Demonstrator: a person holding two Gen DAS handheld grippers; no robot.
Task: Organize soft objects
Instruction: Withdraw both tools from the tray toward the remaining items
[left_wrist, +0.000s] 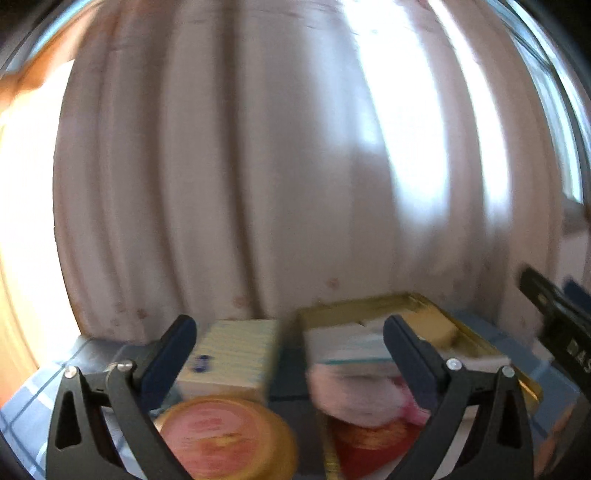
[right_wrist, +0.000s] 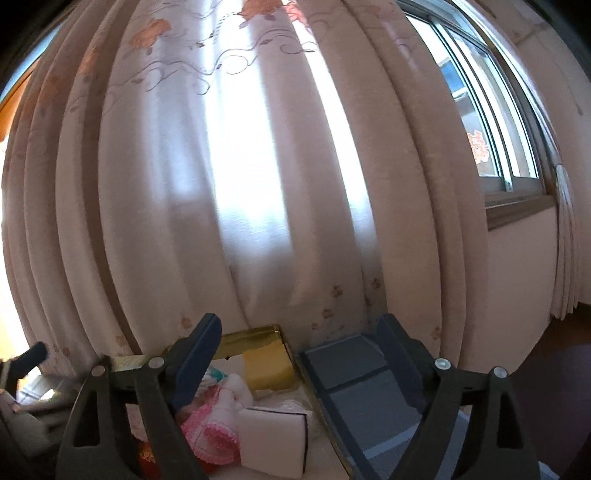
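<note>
A gold tin tray (left_wrist: 495, 345) holds soft things: a yellow sponge (right_wrist: 267, 365), a white sponge block (right_wrist: 273, 439), a pink and white knitted piece (right_wrist: 214, 432) and a white pack (left_wrist: 347, 347). My left gripper (left_wrist: 290, 332) is open and empty above the tray's left side, the view blurred. My right gripper (right_wrist: 299, 332) is open and empty above the tray's right edge. The right gripper's finger shows at the far right of the left wrist view (left_wrist: 554, 314).
A striped box (left_wrist: 232, 354) and a round gold-rimmed red lid (left_wrist: 225, 435) lie left of the tray on a blue checked cloth (right_wrist: 365, 402). A pale curtain (right_wrist: 258, 184) hangs close behind. A window (right_wrist: 491, 122) is at the right.
</note>
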